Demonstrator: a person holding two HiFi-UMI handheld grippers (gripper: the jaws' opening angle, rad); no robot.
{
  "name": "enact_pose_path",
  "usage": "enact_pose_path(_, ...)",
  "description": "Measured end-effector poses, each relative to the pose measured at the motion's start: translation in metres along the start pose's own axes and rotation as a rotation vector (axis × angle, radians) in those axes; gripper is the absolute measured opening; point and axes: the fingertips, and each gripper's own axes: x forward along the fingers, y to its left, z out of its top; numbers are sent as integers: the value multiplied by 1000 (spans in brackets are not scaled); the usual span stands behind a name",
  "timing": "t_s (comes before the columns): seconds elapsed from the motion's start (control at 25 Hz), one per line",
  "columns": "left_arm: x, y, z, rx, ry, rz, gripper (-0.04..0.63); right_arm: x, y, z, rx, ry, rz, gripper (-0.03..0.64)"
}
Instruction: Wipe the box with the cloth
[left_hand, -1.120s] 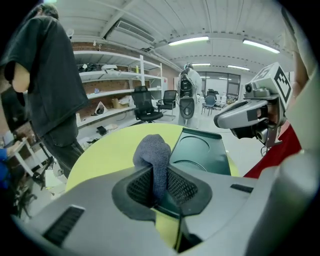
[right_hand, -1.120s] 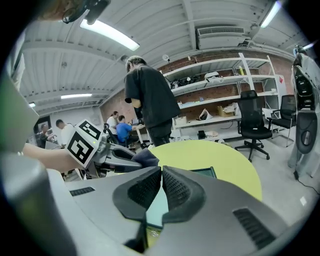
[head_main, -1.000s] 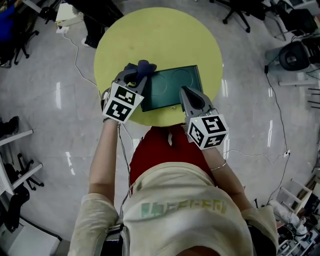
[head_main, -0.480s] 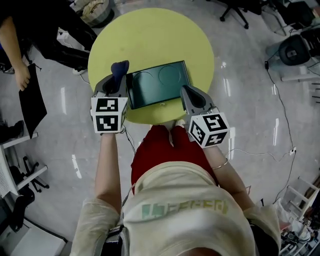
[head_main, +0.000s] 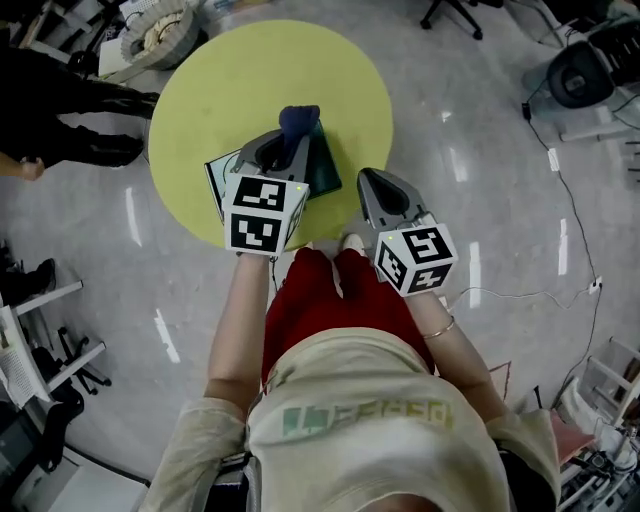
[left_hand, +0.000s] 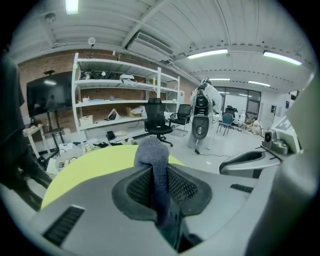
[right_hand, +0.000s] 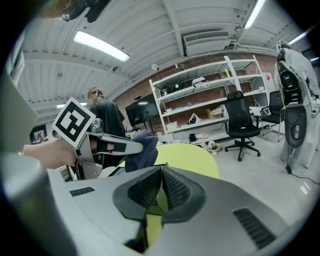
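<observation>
Cloth (head_main: 298, 122) | left tongs (head_main: 287, 140) pinching it swung onto box (head_main: 322, 165) top | right tongs (head_main: 370, 182) pressed together, idle | I judged wiping underway

The table (head_main: 220, 90) fills the upper middle of the head view. The box (head_main: 324, 168) lies on the tabletop's lower part, near its bottom edge. The left gripper (head_main: 283, 152) is over the box and covers most of it. The cloth (head_main: 298, 120) is pinched between that gripper's jaws and sticks out past their tips, toward the table's centre. The right gripper (head_main: 374, 185), jaws together, is right of the box, just off the table's lower-right edge, over the floor (head_main: 480, 120). A person (head_main: 70, 140) stands at the frame's left edge, left of the table.
</observation>
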Motion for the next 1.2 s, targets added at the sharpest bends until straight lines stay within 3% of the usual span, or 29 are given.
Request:
enact_pose_path(0.16,26,-24,-2,-7,4,-45,61,-3,-9,-11,-19,30,-4,38)
enact_pose_path(0.36,49,-24,-31,-18,65,-50,61,4,-5,-23,-39,78,10,38)
enact_pose_path(0.56,42,7,-60,3,115,-3,61,23,18,-21,-75,93,34,38)
enact_pose_path(0.92,-16,79,-96,1,142,93,61,65,84,-21,-121,125,104,38)
enact_pose_path(1.2,-64,127,-122,-74,127,145,61,88,137,-24,-151,141,164,38)
